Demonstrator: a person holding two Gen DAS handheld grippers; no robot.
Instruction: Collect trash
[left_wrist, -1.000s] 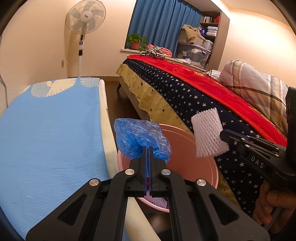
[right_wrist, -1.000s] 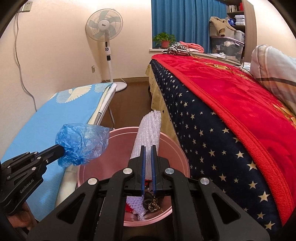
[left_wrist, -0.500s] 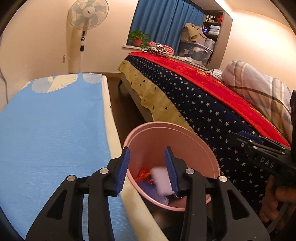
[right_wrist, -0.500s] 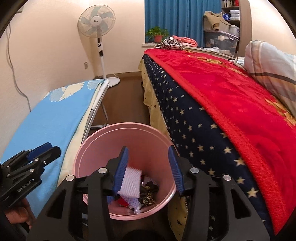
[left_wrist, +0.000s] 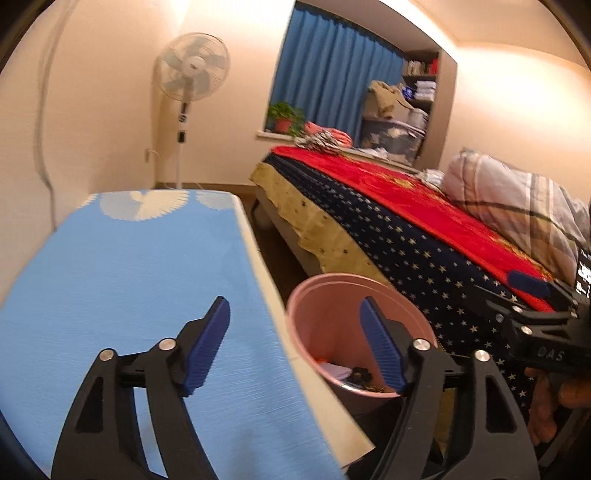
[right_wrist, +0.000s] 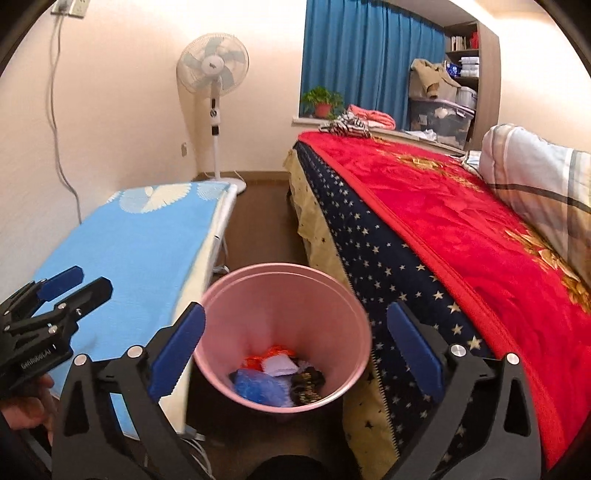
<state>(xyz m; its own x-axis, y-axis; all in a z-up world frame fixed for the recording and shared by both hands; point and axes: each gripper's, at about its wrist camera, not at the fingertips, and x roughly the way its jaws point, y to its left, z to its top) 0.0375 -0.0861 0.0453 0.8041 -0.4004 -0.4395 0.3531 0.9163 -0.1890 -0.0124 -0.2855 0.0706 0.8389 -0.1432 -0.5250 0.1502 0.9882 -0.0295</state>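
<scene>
A pink trash bin (right_wrist: 284, 291) stands on the floor between the blue-covered board and the bed; it also shows in the left wrist view (left_wrist: 332, 295). Inside it lie a crumpled blue plastic bag (right_wrist: 255, 384), white foam wrap (right_wrist: 280, 365), an orange scrap (right_wrist: 271, 350) and a dark wrapper (right_wrist: 306, 380). My right gripper (right_wrist: 295, 347) is open and empty above the bin. My left gripper (left_wrist: 295, 343) is open and empty over the board's edge, left of the bin; it shows in the right wrist view (right_wrist: 74, 284).
A blue-covered ironing board (left_wrist: 129, 280) lies to the left. A bed with a red and starred navy blanket (right_wrist: 443, 236) and a plaid pillow (left_wrist: 517, 203) is on the right. A standing fan (right_wrist: 212, 74) and a potted plant (right_wrist: 323, 101) are at the back.
Both grippers opened and dropped their loads, the blue bag and the white foam wrap, into the bin. Both then spread wider and drew back; the left shifted left over the board.
</scene>
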